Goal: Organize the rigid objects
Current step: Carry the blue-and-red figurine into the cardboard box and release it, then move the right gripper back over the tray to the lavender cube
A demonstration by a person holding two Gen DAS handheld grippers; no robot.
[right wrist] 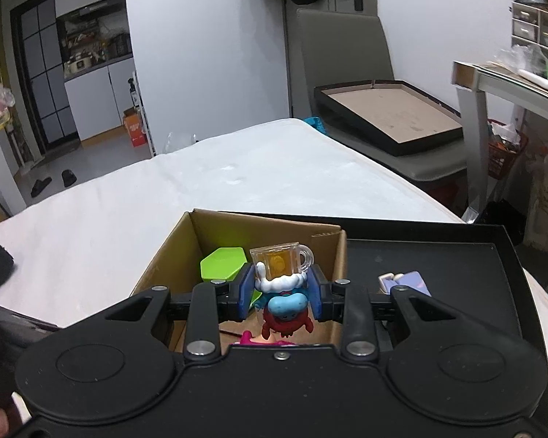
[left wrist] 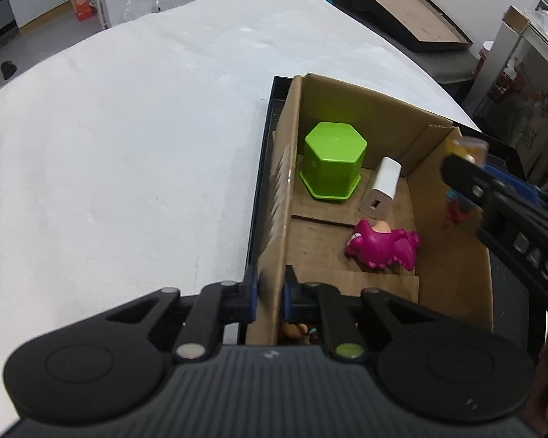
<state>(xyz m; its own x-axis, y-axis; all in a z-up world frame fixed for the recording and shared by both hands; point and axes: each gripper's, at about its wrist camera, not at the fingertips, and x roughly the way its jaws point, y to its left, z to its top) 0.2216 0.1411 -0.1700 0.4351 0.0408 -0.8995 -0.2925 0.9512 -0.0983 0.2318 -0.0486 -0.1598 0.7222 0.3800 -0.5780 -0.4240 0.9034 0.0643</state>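
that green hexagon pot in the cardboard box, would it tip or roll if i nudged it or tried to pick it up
The green hexagon pot probably won't roll: its sides are flat and it sits mouth-down on a wider flared rim. It looks like rigid, glossy plastic, so likely light and a bit slippery between pads. A nudge would more likely slide it across the cardboard box floor than tip it.

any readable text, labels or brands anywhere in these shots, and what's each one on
"DAS", white letters on the black arm of the right gripper, seen in the left wrist view; the letters may run on out of sight.
Orange carton on the floor in the background: it has print, too small and blurred to read.
Green hexagonal container in the cardboard box: faint embossed marks, unreadable.
Nothing else legible.
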